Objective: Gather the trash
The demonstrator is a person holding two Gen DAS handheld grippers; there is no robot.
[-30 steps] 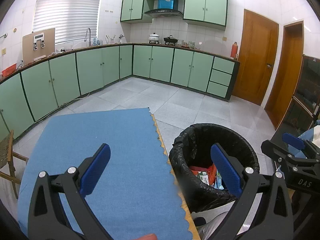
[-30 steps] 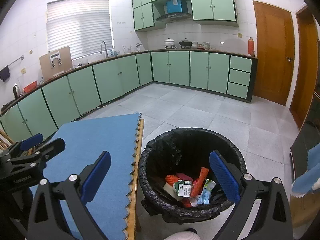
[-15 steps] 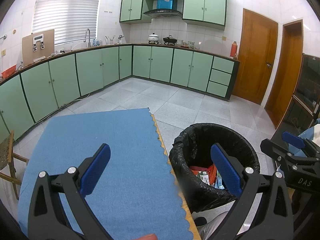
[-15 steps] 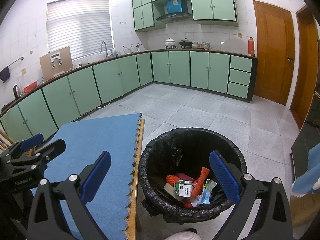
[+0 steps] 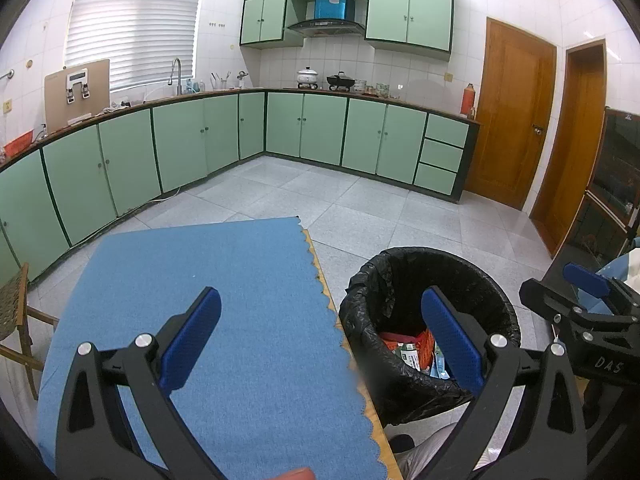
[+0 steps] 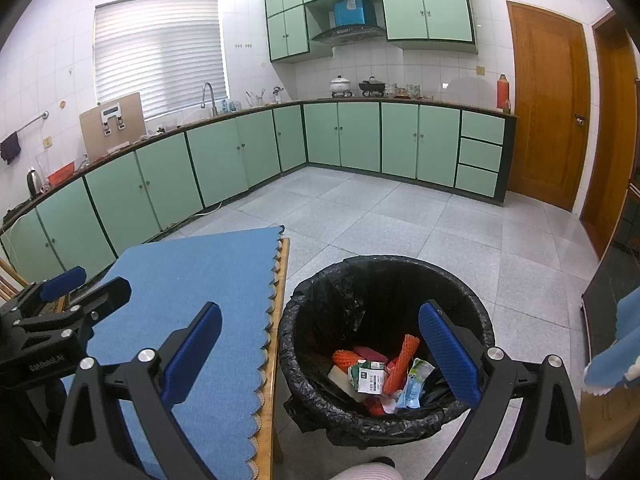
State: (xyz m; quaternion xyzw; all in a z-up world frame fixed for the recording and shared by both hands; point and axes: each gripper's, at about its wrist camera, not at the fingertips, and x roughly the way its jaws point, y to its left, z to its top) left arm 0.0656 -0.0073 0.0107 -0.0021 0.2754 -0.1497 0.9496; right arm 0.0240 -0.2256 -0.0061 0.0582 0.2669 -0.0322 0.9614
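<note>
A round bin lined with a black bag (image 6: 316, 320) (image 5: 370, 304) stands on the floor just right of the table. Trash (image 6: 380, 372) (image 5: 408, 350) lies at its bottom: orange netting, a small carton, wrappers. My left gripper (image 5: 320, 332) hangs open over the table's right edge, nothing between its blue pads. My right gripper (image 6: 320, 344) is open above the bin's near rim, also holding nothing. Each gripper shows in the other's view: the right gripper (image 5: 576, 300) at the right edge of the left wrist view, the left gripper (image 6: 72, 292) at the left edge of the right wrist view.
The table (image 6: 280, 320) carries a blue scalloped mat (image 5: 208, 292) with nothing on it. A wooden chair (image 5: 16, 320) sits at the table's left. Green cabinets (image 5: 180, 140) line the far walls, tiled floor (image 6: 400, 216) lies between, and two wooden doors (image 5: 512, 120) are at right. A person's knee (image 6: 368, 472) shows below.
</note>
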